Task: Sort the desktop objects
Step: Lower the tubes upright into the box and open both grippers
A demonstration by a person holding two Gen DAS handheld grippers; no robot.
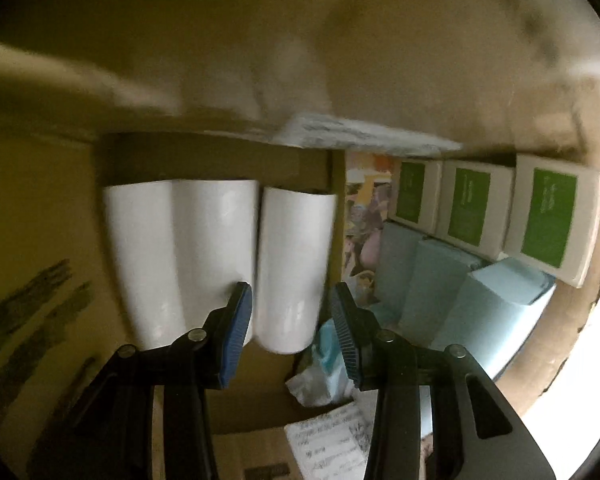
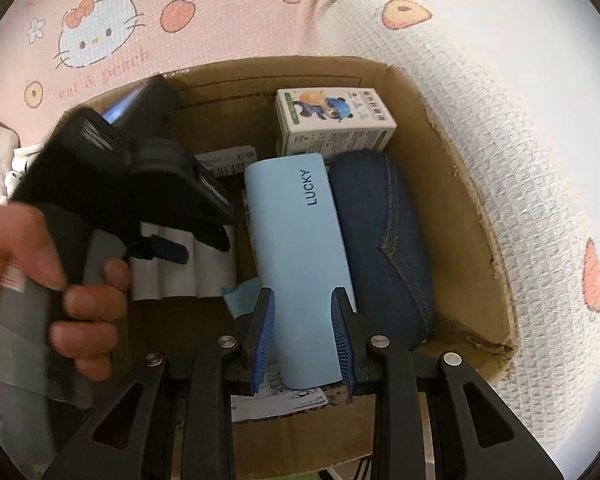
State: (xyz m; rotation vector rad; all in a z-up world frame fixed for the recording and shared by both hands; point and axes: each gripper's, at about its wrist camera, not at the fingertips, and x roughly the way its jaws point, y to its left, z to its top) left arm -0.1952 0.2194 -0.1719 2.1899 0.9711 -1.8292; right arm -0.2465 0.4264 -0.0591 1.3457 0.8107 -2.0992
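Our right claw (image 2: 303, 336) is squeezed onto the light blue case (image 2: 300, 264) with the word LUCKY on it. Both blue pads press its sides near its lower end. That case is inside the brown cardboard box (image 2: 460, 208), and it leans just beside a dark blue jeans-cloth case (image 2: 384, 240), which looks to be touching it. Past them, near the far wall of that box, sits a small white carton (image 2: 334, 120) with a cartoon animal on it. Under our claw lies some printed paper (image 2: 276, 400). Around the box we see a pink and white cloth (image 2: 228, 12) with a cat face and peaches.

Our left claw (image 1: 292, 320) hangs wide apart and has nothing in it. Its tips are on either side of the lower end of a white roll (image 1: 296, 264), but the pads do not press on it. Two more white rolls (image 1: 180, 248) stand beside that one, all in a row. In the right camera we see a hand (image 2: 60, 280) wrapped around the dark handle of this left claw, over the same white rolls.

To the right of the rolls, the left camera shows three white boxes with green labels (image 1: 472, 208) side by side. Just below them are pale blue packs (image 1: 432, 280). Some crumpled wrapping (image 1: 320, 368) lies near our left claw. This picture is dark and blurry, so we cannot tell more.
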